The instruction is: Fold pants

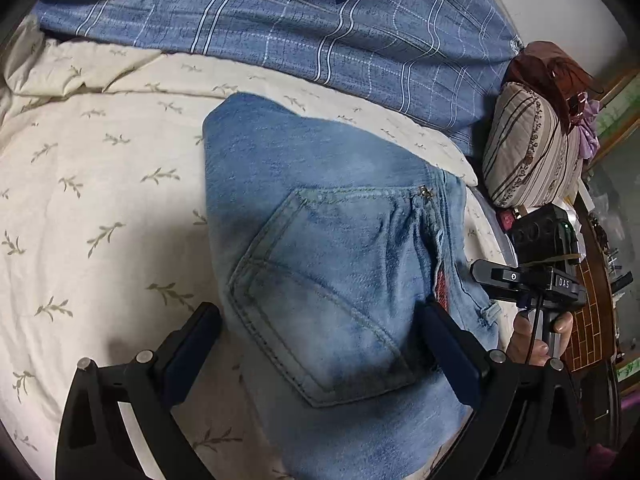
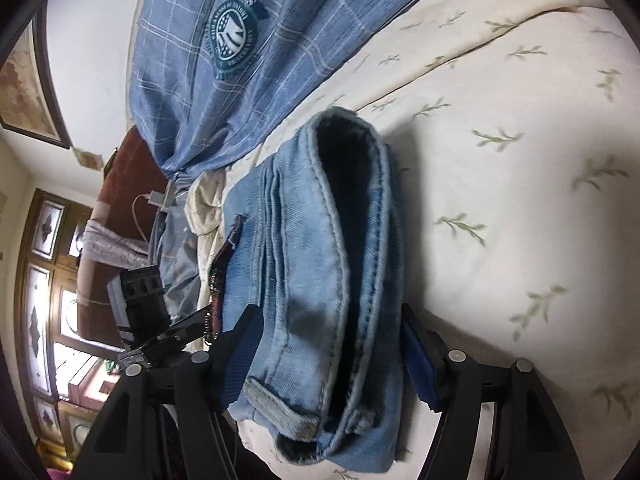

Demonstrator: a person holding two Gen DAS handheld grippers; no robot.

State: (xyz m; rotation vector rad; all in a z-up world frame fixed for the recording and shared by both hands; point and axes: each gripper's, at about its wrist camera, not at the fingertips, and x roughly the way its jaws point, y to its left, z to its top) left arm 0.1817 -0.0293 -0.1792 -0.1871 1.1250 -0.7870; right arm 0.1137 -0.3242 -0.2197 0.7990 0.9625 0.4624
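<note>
Light blue jeans [image 1: 320,220] lie folded into a thick bundle on the cream leaf-print bedsheet [image 1: 100,200], back pocket up. My left gripper [image 1: 320,332] is open wide over the near end: its left finger rests beside the denim edge and its right finger on top of the denim. In the right wrist view the jeans [image 2: 312,240] show their layered waistband end. My right gripper [image 2: 328,344] straddles that end, one pad close to each side, and I see no squeeze in the cloth. A hand [image 1: 536,340] holds the right gripper [image 1: 528,280] at the bundle's right.
A blue plaid duvet [image 1: 320,32] with a round badge is heaped along the far side of the bed. A striped pillow [image 1: 532,148] with clothes on it sits at the right end. A dark wooden cabinet [image 2: 44,280] stands beyond the bed.
</note>
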